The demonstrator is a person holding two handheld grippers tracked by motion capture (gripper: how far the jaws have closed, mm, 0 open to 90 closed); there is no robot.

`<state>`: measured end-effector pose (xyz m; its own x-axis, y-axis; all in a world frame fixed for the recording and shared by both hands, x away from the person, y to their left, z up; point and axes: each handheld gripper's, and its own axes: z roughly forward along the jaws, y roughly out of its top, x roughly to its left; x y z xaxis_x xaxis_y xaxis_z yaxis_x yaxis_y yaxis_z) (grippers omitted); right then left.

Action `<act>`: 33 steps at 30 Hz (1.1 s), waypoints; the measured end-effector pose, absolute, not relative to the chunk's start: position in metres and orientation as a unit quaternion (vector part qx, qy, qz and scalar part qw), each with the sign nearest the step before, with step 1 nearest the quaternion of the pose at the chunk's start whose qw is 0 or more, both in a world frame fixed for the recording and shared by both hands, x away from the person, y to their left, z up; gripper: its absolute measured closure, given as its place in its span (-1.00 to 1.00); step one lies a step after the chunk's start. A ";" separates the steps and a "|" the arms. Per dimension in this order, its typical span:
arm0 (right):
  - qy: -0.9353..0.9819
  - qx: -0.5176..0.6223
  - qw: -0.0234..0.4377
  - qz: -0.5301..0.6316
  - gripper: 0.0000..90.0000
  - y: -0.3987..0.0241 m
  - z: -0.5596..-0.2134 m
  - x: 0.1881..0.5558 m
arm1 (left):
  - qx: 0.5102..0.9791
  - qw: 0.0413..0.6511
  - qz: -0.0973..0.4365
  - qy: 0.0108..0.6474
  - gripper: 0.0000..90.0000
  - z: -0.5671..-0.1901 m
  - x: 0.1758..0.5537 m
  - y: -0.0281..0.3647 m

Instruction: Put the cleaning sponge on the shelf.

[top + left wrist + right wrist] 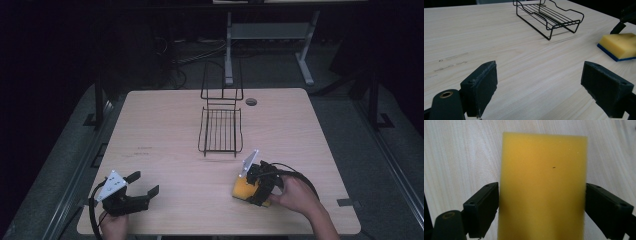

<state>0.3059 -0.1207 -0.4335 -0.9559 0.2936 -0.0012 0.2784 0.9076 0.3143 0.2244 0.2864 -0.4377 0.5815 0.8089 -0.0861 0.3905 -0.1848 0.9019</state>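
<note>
A yellow sponge (242, 189) with a blue underside lies flat on the wooden table (165, 125) at the front right. My right gripper (256, 184) points down over it, open. In the right gripper view the sponge (544, 182) sits between the two jaws, whose pads stand right at its long edges without squeezing it. My left gripper (145, 183) rests open near the front left edge with nothing between its fingers. The left gripper view looks across bare wood past the gripper (539, 87) toward the sponge (619, 45) at the right.
A black wire rack (220, 131) stands at the table's middle, its tall back frame toward the far edge; the left gripper view has this rack (549, 17) at the top. A small round hole (251, 102) lies beside it. Table legs and cables lie beyond the far edge.
</note>
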 end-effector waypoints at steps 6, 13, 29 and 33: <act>0.978 0.141 0.027 0.150 -0.68 -0.117 -0.439 0.308 | 0.738 0.495 0.213 0.406 -0.71 -0.438 0.224 0.287; 0.979 0.140 0.028 0.143 -0.67 -0.115 -0.441 0.308 | 0.738 0.495 0.213 0.406 -0.71 -0.437 0.224 0.287; 0.982 0.130 0.029 0.131 -0.54 -0.111 -0.446 0.306 | 0.736 0.497 0.213 0.408 -0.71 -0.437 0.224 0.289; 0.982 0.128 0.032 0.133 -0.53 -0.111 -0.444 0.306 | 0.737 0.496 0.213 0.407 -0.71 -0.437 0.224 0.289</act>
